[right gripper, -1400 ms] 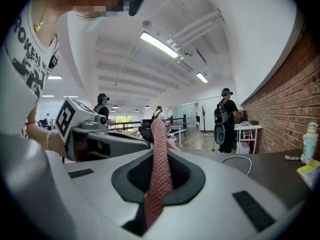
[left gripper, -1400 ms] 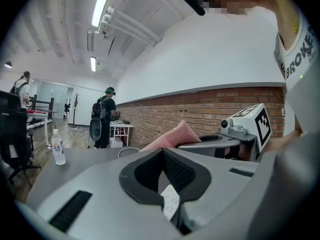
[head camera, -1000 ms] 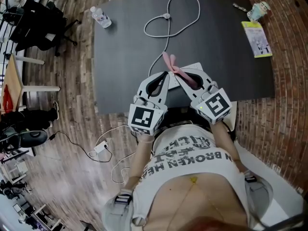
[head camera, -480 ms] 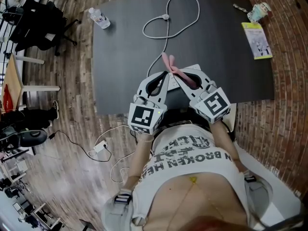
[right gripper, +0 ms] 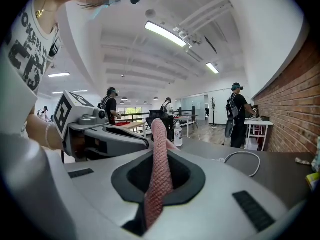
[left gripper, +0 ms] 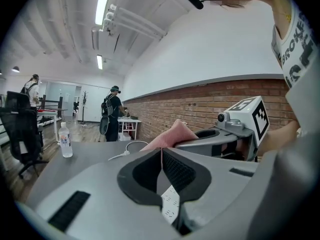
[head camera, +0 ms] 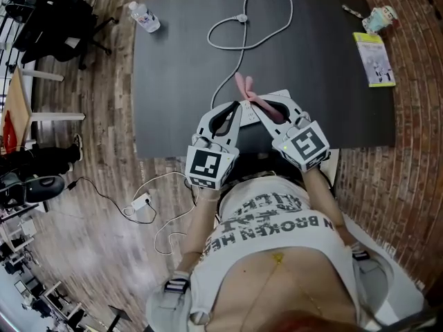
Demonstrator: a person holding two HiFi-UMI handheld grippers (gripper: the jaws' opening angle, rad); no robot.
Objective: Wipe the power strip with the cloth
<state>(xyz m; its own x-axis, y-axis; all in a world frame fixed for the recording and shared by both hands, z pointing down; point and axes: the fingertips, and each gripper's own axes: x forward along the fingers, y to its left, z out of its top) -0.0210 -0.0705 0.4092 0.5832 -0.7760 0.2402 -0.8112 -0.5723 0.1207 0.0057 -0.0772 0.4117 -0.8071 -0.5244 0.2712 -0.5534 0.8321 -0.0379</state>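
Observation:
A white power strip point(head camera: 278, 97) lies at the near edge of the dark table point(head camera: 180, 68); its white cord point(head camera: 243, 19) loops away toward the far side. Both grippers hover over the strip, tips almost together. My right gripper point(head camera: 253, 107) is shut on a pink cloth point(head camera: 243, 88), which runs up between its jaws point(right gripper: 159, 170) and sticks out past the tips. My left gripper point(head camera: 239, 106) is shut with nothing between its jaws point(left gripper: 161, 152); the strip point(left gripper: 170, 204) shows just beneath them. Most of the strip is hidden under the grippers.
A water bottle point(head camera: 144, 16) lies at the far left corner. A booklet point(head camera: 374, 59) and a small cup point(head camera: 379, 18) sit at the far right. A cable with an adapter point(head camera: 140, 203) trails on the wooden floor at left. People stand in the room behind.
My right gripper with the cloth has sunk slightly toward the strip. The left gripper has stayed where it was, still shut.

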